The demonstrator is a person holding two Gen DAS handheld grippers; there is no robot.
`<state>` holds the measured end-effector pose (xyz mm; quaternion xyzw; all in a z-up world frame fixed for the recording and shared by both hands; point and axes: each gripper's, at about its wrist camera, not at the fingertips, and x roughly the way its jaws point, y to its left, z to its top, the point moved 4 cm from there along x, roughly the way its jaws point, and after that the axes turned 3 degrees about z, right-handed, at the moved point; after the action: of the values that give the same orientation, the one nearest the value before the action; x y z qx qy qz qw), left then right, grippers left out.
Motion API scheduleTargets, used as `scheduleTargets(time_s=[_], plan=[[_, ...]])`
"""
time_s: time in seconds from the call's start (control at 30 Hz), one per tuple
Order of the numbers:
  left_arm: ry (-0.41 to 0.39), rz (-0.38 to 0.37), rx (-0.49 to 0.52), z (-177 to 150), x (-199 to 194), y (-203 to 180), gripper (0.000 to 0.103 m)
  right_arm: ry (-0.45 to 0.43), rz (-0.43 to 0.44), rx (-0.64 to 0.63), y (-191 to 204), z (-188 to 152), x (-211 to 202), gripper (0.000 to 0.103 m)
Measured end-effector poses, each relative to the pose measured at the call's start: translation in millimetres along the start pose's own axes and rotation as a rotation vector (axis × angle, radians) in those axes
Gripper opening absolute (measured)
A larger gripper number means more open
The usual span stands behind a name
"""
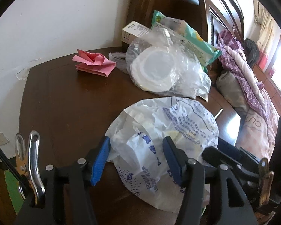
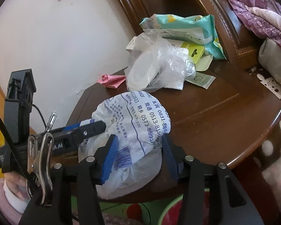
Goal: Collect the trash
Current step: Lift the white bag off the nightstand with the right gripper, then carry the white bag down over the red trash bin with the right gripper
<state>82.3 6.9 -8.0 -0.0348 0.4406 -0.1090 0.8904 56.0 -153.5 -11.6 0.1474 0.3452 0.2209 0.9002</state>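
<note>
The white printed plastic bag sits at the near edge of the dark wooden surface, with both grippers at it. The left gripper straddles the bag's near left portion; its fingers stand apart, pads beside the plastic without visibly pressing. The right gripper straddles the near end from the opposite side, fingers likewise released. The bag lies directly ahead of both, bulging away from them. Beyond it rests a clear bag of plastic lids; farther left, crumpled pink paper; farthest, a green wrapper.
</note>
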Motion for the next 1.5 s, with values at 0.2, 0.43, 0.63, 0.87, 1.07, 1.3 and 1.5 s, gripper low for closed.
scheduleTargets(time_s=[0.2,0.43,0.63,0.87,1.07,1.3,1.5], plan=[[0.001,-0.029,-0.001,-10.2,-7.1,-8.3,0.046,-0.008,0.009,0.029,-1.4,-2.3,-5.0,0.041],[-0.02,-0.042,0.022,-24.4,-20.8,-23.0,0.028,-0.023,0.067,0.08,-5.1,-11.2,-19.2,0.024],[-0.034,-0.06,0.041,-38.3,-34.9,-35.4,0.022,-0.051,0.074,0.093,-4.4,-18.7,-38.5,0.019],[-0.032,-0.108,0.048,-51.7,-49.7,-47.6,0.016,-0.068,0.055,0.085,-3.6,-32.2,-65.5,0.018],[-0.032,-0.144,0.064,-70.0,-63.6,-64.1,0.015,-0.081,0.037,0.078,-5.1,-45.0,-92.1,0.018],[-0.034,-0.177,0.096,-93.9,-75.2,-84.9,0.015,-0.079,0.0,0.083,-13.2,-66.9,-121.3,0.018],[-0.009,-0.203,0.118,-121.9,-72.8,-103.9,0.015,-0.065,-0.048,0.099,-25.2,-93.5,-140.2,0.018]])
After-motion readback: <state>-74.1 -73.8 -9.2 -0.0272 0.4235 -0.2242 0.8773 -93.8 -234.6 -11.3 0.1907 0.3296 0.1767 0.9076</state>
